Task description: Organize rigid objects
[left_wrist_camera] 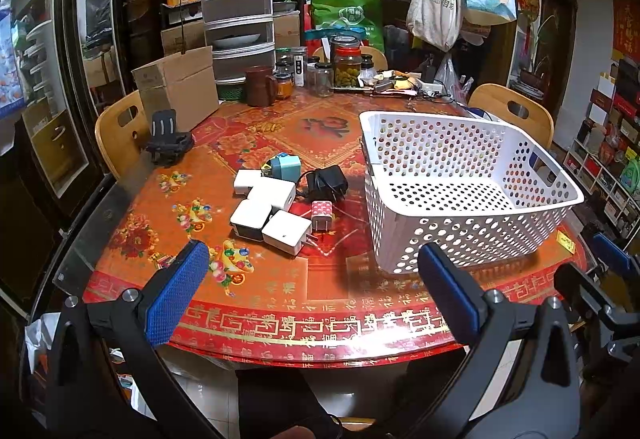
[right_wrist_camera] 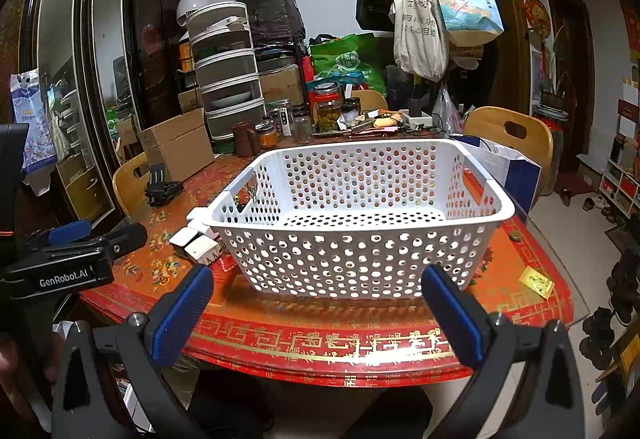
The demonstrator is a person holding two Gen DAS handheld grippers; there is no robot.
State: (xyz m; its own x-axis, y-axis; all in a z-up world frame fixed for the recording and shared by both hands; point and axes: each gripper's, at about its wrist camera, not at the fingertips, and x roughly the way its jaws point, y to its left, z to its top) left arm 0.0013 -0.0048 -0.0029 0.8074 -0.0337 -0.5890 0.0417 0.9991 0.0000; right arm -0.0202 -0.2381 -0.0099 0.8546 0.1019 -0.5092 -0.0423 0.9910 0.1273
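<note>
A cluster of power adapters lies on the red table: white chargers (left_wrist_camera: 264,207), a teal one (left_wrist_camera: 286,167), a black one with a cord (left_wrist_camera: 326,181) and a pink dotted one (left_wrist_camera: 321,214). A white perforated basket (left_wrist_camera: 460,191) stands to their right, empty; the right wrist view shows it (right_wrist_camera: 360,219) straight ahead. My left gripper (left_wrist_camera: 312,291) is open and empty above the table's near edge, short of the chargers. My right gripper (right_wrist_camera: 318,309) is open and empty in front of the basket. Only two white chargers (right_wrist_camera: 196,243) show left of the basket in the right wrist view.
A cardboard box (left_wrist_camera: 180,87), a black clip stand (left_wrist_camera: 166,143), a brown mug (left_wrist_camera: 260,85) and several glass jars (left_wrist_camera: 346,71) crowd the table's back. Wooden chairs (left_wrist_camera: 516,115) stand around it. A small yellow card (right_wrist_camera: 536,281) lies near the right edge.
</note>
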